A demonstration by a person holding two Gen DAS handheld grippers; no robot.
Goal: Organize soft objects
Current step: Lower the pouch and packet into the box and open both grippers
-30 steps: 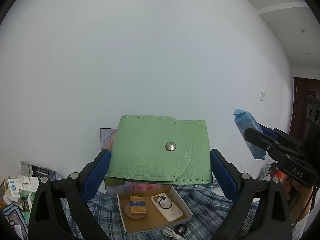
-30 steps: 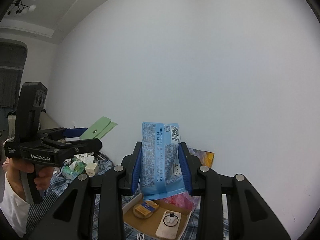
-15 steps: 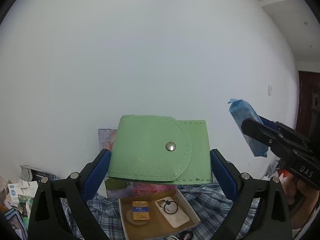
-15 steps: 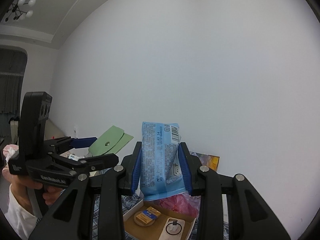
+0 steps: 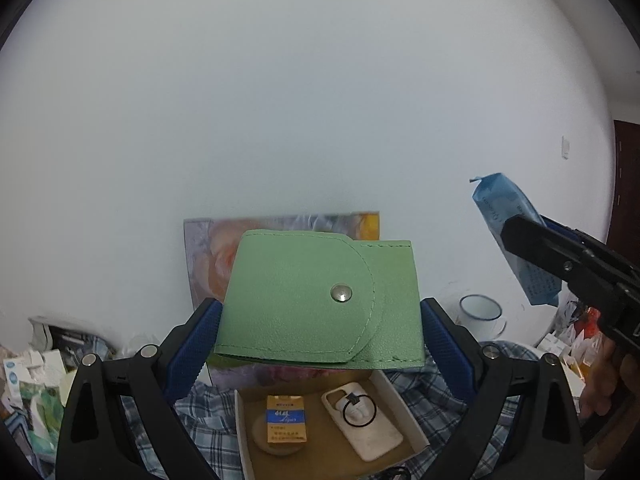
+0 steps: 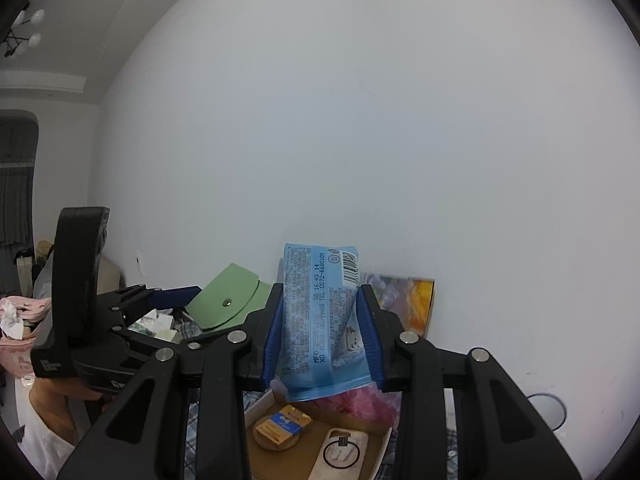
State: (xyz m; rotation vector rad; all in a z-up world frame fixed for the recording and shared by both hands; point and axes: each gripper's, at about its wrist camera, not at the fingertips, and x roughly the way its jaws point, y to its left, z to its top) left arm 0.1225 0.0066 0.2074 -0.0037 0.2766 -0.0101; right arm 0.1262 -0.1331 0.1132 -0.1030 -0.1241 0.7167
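Observation:
My left gripper (image 5: 320,320) is shut on a flat green pouch (image 5: 320,300) with a metal snap, held in the air above a cardboard box (image 5: 404,408). The pouch also shows in the right wrist view (image 6: 230,302). My right gripper (image 6: 322,332) is shut on a blue plastic packet (image 6: 320,320), held upright above the same box (image 6: 384,446). The packet shows at the right of the left wrist view (image 5: 510,232).
The box holds a yellow-blue pack (image 5: 286,420) and a white phone case with a ring (image 5: 362,420). It lies on plaid cloth (image 5: 212,416). A painting (image 5: 208,256) leans on the white wall. A white mug (image 5: 480,314) stands right. Small packets (image 5: 28,392) lie left.
Both grippers have moved nearer to the wall and the box, holding their objects. More of the painting and the mug have come into view.

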